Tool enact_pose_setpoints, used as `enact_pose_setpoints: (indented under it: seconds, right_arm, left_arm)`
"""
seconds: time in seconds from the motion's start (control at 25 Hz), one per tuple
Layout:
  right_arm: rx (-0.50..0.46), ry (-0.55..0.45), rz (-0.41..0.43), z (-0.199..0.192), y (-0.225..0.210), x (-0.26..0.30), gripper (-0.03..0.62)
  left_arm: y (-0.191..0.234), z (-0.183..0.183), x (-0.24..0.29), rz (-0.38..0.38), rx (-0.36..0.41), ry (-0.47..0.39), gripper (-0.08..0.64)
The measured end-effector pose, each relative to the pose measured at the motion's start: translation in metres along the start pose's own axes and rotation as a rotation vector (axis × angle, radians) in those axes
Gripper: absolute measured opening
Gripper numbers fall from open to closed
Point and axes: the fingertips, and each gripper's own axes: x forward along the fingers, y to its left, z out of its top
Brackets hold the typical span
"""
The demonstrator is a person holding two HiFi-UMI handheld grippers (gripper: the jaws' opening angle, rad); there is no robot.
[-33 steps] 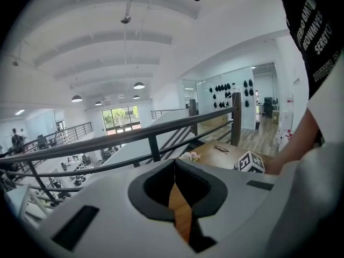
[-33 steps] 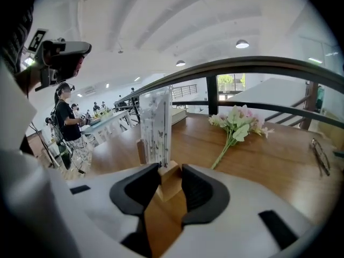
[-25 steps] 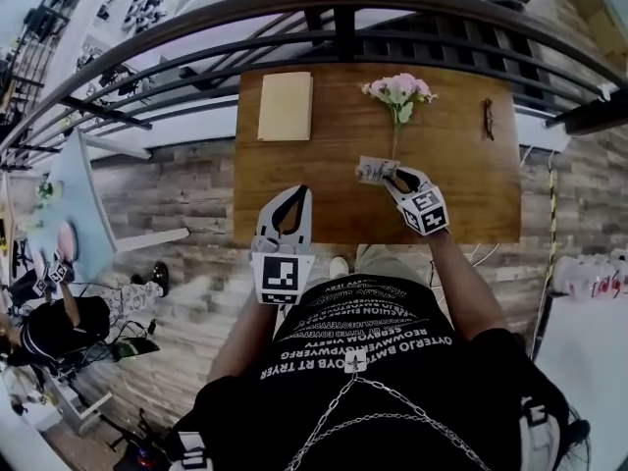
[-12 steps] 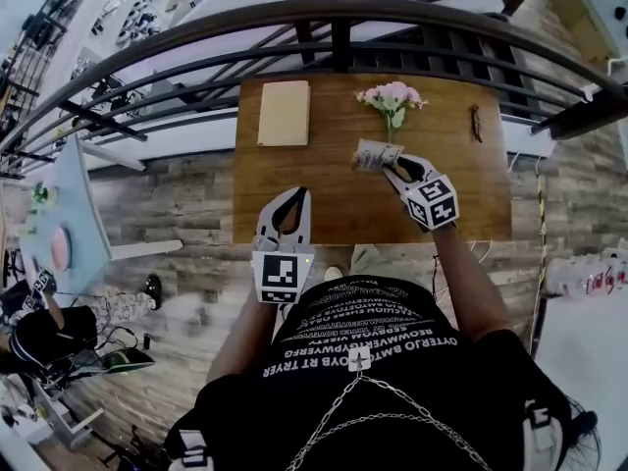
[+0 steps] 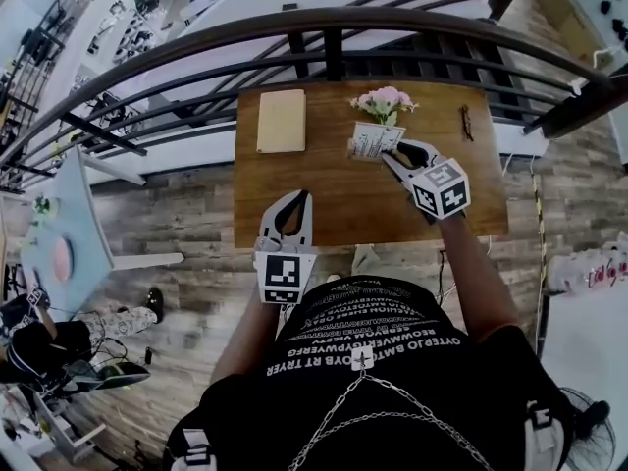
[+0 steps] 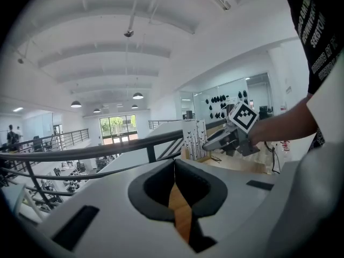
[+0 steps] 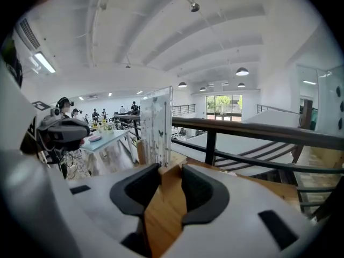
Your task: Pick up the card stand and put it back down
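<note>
Card stand (image 5: 371,141) higher in hand-held gripper (image 5: 390,152)

Open-plan office mezzanine, railing (image 5: 324,15) (desks (image 6: 65,178) below)

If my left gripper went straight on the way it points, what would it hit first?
Probably the wooden table top, short of the tan pad; the gripper's height above it is unclear.

The card stand (image 7: 156,125), a pale wooden block carrying a white panel printed with dark plant and butterfly silhouettes, is standing upright, its block being clamped between the jaws of the right gripper (image 7: 171,172), its panel rising just beyond them.
</note>
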Motion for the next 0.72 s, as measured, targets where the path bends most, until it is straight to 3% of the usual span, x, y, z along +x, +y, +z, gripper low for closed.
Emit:
enact_pose_setpoints:
  seconds: [0.72]
  right_arm:
    - [-0.053, -0.085, -0.009, 0.075, 0.006, -0.060, 0.141]
  left_arm:
    - [-0.024, 0.005, -0.017, -0.051, 0.022, -0.020, 0.028]
